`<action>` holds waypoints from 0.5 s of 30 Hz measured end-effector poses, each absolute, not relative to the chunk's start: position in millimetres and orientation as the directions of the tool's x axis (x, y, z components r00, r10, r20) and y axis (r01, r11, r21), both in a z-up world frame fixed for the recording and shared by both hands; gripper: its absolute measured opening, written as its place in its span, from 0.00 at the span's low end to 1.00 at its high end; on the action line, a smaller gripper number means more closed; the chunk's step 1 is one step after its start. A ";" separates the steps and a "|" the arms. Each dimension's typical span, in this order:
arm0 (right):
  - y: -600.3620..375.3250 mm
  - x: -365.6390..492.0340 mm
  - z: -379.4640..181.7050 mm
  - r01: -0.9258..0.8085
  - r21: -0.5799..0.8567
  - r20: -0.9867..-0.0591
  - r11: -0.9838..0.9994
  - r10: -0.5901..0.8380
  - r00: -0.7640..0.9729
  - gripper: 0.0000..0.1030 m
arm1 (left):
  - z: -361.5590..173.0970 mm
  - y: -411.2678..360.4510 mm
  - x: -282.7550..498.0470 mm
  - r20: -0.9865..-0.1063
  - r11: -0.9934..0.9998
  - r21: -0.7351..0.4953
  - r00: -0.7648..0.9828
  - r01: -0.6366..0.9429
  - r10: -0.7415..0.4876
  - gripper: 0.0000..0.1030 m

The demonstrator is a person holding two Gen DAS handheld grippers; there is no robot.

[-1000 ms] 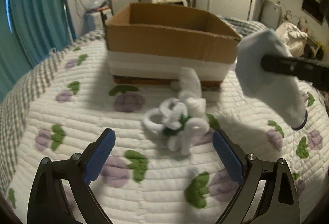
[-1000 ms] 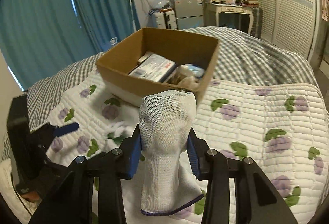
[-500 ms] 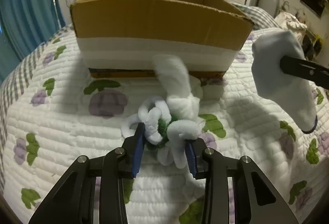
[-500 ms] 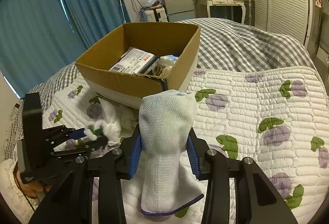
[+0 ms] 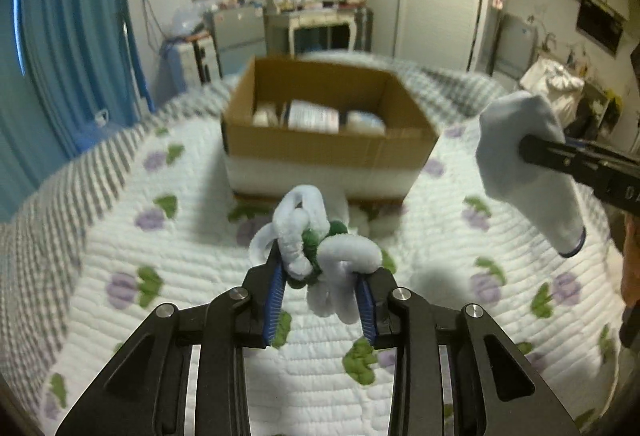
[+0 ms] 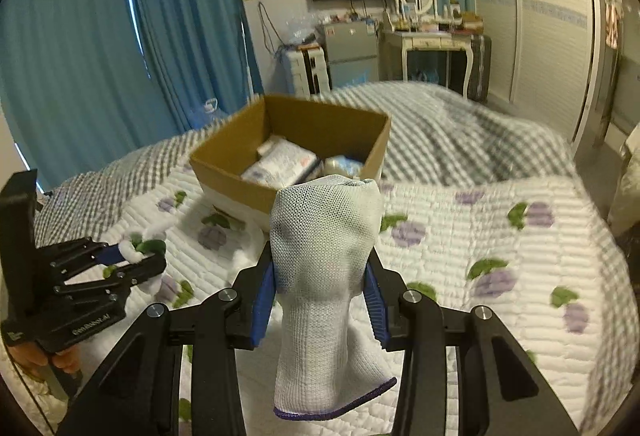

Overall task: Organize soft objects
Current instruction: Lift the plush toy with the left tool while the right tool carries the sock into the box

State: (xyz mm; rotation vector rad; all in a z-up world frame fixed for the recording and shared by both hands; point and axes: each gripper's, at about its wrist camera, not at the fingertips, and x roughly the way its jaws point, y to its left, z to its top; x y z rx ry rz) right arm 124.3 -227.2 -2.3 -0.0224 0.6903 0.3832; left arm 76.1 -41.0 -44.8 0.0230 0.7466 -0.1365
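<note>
The left gripper (image 5: 320, 290) is closed on the white-and-green chenille flower (image 5: 316, 248), gripped low so its loops stand clear above the jaws. The right gripper (image 6: 320, 300) is clamped on the white knit sock (image 6: 326, 276), pinched mid-length, with the purple-edged cuff left hanging below the jaws. Both are held off the quilt (image 5: 180, 244); a drop seems intended into the cardboard box (image 5: 328, 148) straight ahead. Lettering on the left gripper's body is seen but cannot be read.

Left gripper (image 5: 320, 290) clamps the white-and-green fuzzy flower (image 5: 320, 250) above the quilt (image 5: 180, 260); cardboard box (image 5: 328, 150) beyond, white sock (image 5: 524, 172) at right.
</note>
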 end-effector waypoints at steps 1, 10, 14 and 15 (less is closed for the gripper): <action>-227.0 121.4 5.7 -0.356 0.103 -0.615 0.929 0.340 0.712 0.39 | -33.1 -41.4 74.5 -0.663 0.991 -0.021 0.740 0.133 -0.113 0.30; -215.2 122.4 99.3 -0.386 0.062 -0.480 0.920 0.366 0.797 0.39 | 60.6 -41.7 90.8 -0.529 0.989 0.005 0.840 0.146 -0.121 0.30; -205.1 147.5 126.7 -0.395 0.065 -0.439 0.917 0.381 0.813 0.39 | 86.3 -43.9 121.3 -0.496 0.988 0.029 0.861 0.149 -0.115 0.30; -202.9 155.5 129.9 -0.392 0.065 -0.435 0.918 0.379 0.817 0.39 | 90.7 -43.6 132.0 -0.493 0.989 0.026 0.862 0.147 -0.115 0.30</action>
